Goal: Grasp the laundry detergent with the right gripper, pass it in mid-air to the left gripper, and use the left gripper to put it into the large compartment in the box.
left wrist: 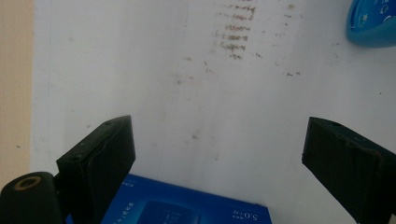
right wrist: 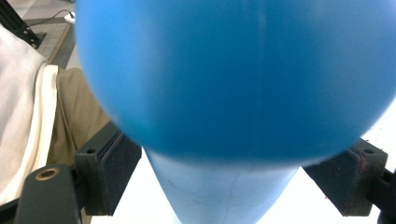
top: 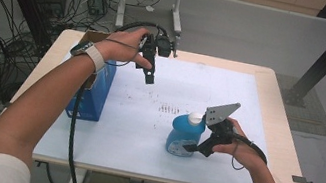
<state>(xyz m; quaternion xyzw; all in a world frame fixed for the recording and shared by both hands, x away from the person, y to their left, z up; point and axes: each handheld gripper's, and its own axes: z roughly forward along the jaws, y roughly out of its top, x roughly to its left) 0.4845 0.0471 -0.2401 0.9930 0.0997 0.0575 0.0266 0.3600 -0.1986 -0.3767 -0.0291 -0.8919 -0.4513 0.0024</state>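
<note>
The right tool [top: 191,149] sits low on the near right part of the bench [top: 264,140], pointing toward the person's left, with the bottle [top: 183,137] directly at its tip. In the high view its black jaws reach the lower side of the bottle's blue body, below the white cap [top: 195,118]. In the right gripper view the bottle [right wrist: 233,79] bulges large and blurred just ahead of the camera, and its narrower lower part runs down between the two jaws. A strip of white bench shows on each side between that part and the pads, so the jaws stand apart around the bottle without pressing it. Whether the wide blue bulge above touches the pads cannot be told, since it is out of focus there.

The left tool [top: 149,75] is held up above the far left of the bench, tips pointing down, well apart from the bottle. Its jaws are spread wide with nothing between them; the left gripper view looks between them onto the bare, smudged white surface. From this tool the bottle [left wrist: 373,23] lies far ahead and off to the right, just its blue edge showing at the upper corner. The box [left wrist: 187,210], blue with printing on it, lies right below this tool, near its left jaw; in the high view the box [top: 99,95] stands under the left wrist.
</note>
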